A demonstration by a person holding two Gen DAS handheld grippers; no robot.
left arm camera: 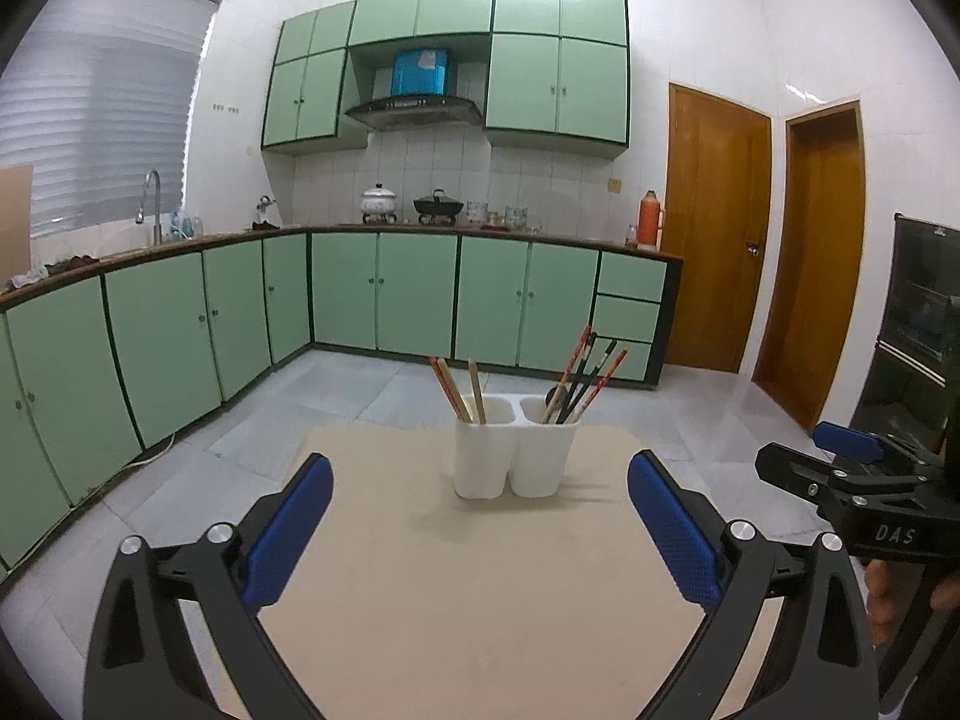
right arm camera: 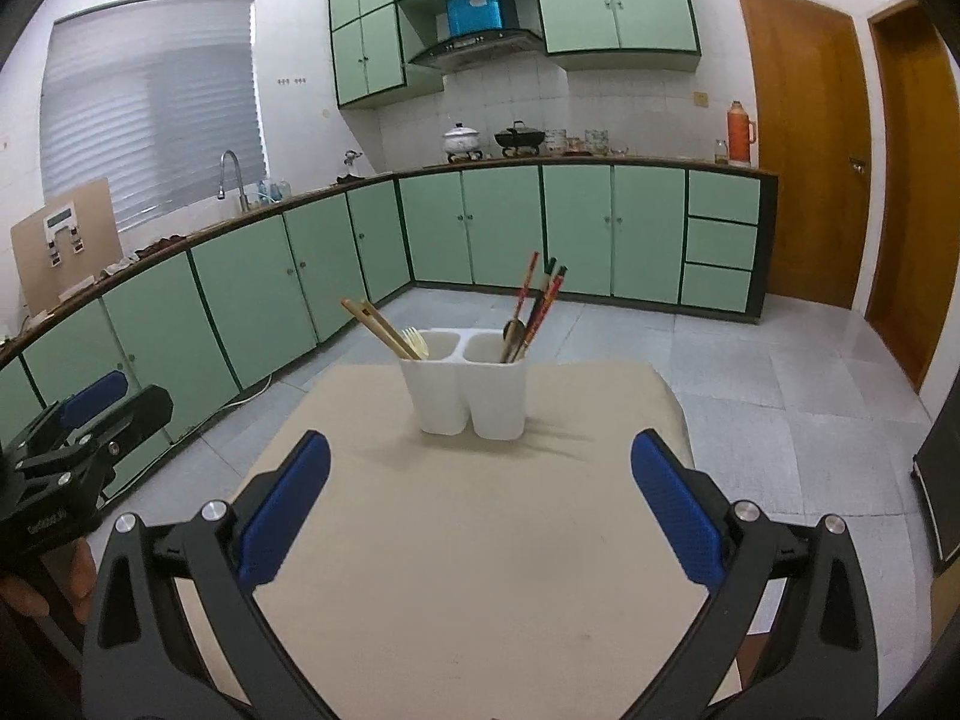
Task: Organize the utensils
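Centrally, in both views, the white two-compartment utensil holder [left arm camera: 515, 450] stands on the beige tabletop [left arm camera: 480, 588], chopsticks [left arm camera: 591, 375] and a spoon leaning in its right cup, more chopsticks [right arm camera: 378, 327] and a fork in its left. These look light, stiff and slippery; pinching mid-shaft seems wisest. The left hand-held gripper [left arm camera: 480, 531] and right hand-held gripper [right arm camera: 480, 507] hover low, jaws wide, empty.

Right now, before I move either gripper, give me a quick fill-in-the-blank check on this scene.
1. The white holder has ____ compartments.
2. Both the left gripper and the right gripper are ____.
3. The gold fork sits in the ____ compartment in the right wrist view.
4. The holder stands on a beige ____.

Missing words: two; open; left; table
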